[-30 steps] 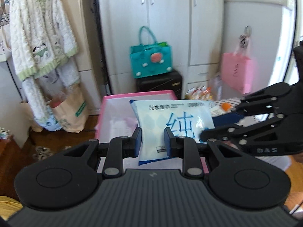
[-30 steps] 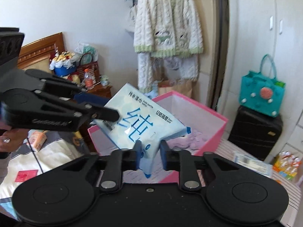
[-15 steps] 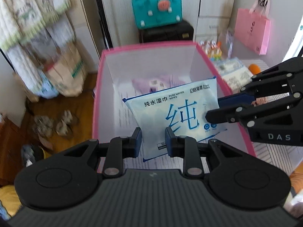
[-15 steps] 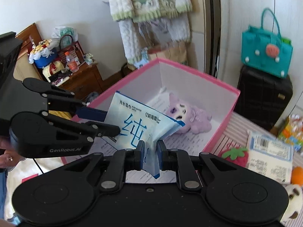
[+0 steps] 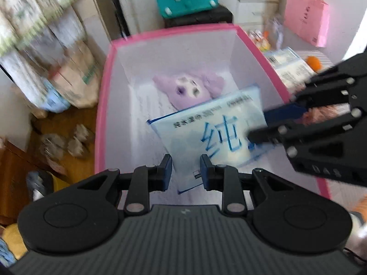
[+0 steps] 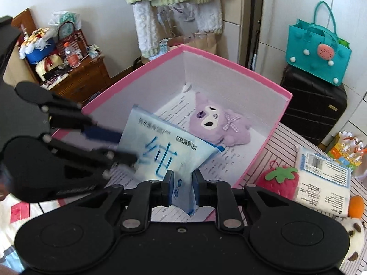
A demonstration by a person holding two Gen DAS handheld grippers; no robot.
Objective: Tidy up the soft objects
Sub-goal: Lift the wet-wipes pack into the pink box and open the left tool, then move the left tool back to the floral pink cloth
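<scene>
While the flat, pale-blue plastic pack of wet wipes [image 5: 213, 135] hangs tilted inside the pink-rimmed, white-walled cardboard box [image 5: 103, 105], I have it by two corners. My left gripper [image 5: 185, 171] is opening around its lower corner, and its dark pads stand a little off the plastic on each side. My right gripper [image 6: 182, 189] is also starting to open, yet its pads are still pinching the pack's lower edge between them. Just behind the pack, a lilac plush rabbit-like toy [image 6: 220, 123] lies on the printed paper lining the box floor. Outside the box, near its right wall, sit a red strawberry plush [image 6: 278, 178] and a white wrapped tissue pack [image 6: 323, 181].
</scene>
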